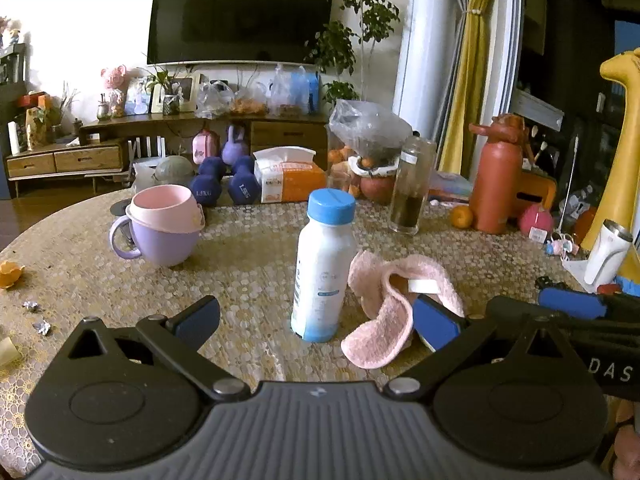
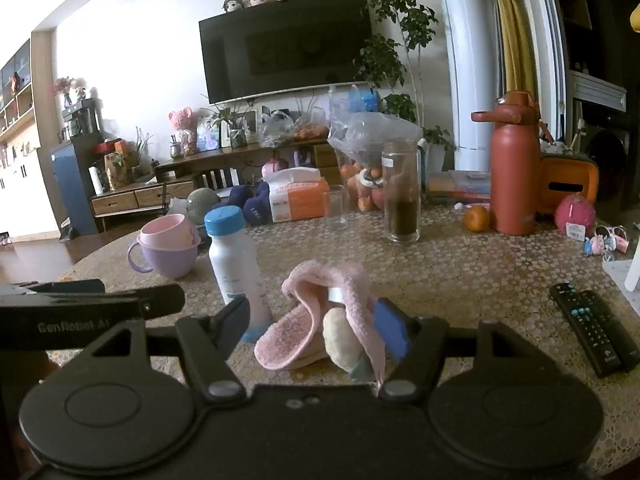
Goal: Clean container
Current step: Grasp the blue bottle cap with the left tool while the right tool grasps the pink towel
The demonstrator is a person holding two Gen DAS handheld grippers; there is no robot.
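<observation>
A white bottle (image 1: 322, 276) with a blue cap stands upright on the round table (image 1: 248, 264). My left gripper (image 1: 316, 322) is open, and the bottle sits just ahead, between its fingers. A crumpled pink cloth (image 1: 380, 312) lies to the right of the bottle, against my left gripper's right finger. In the right wrist view the pink cloth (image 2: 320, 312) lies between the wide-apart fingers of my open right gripper (image 2: 314, 326) and drapes against its right pad. The bottle (image 2: 236, 264) stands just beyond the right gripper's left finger. The right gripper (image 1: 572, 304) shows at the right edge of the left view.
A purple mug with a pink bowl on it (image 1: 164, 232) stands back left. A glass jar (image 1: 412, 188), an orange-red flask (image 1: 496, 184), a mandarin (image 1: 462, 216) and a tissue box (image 1: 288, 176) stand behind. A remote (image 2: 592, 328) lies at the right. Foil scraps (image 1: 40, 324) lie left.
</observation>
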